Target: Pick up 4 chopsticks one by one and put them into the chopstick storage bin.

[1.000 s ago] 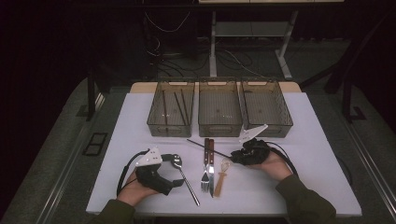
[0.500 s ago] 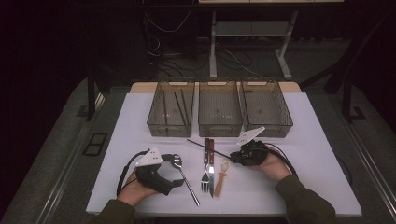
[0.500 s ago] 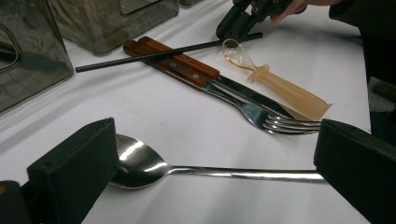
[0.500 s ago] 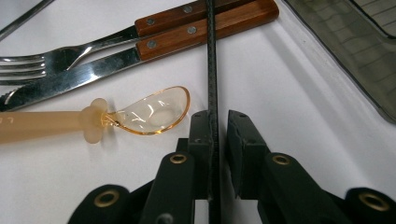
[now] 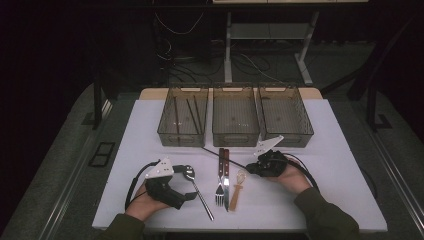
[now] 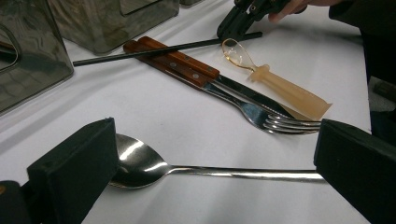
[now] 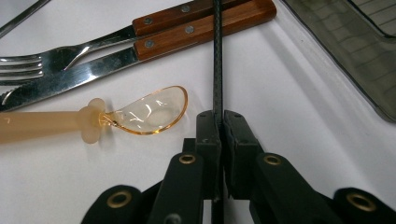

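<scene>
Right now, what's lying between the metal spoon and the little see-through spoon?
In the high view, a wooden-handled fork and knife lie side by side between the metal spoon and the see-through spoon.

Three bins [image 5: 236,131], two spoons [image 5: 200,196], one fork [image 5: 220,187], one knife [image 5: 226,182], one chopstick [image 5: 227,156].

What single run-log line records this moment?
right gripper: just closed on black chopstick | left gripper: open astride metal spoon | chopstick on table
</scene>
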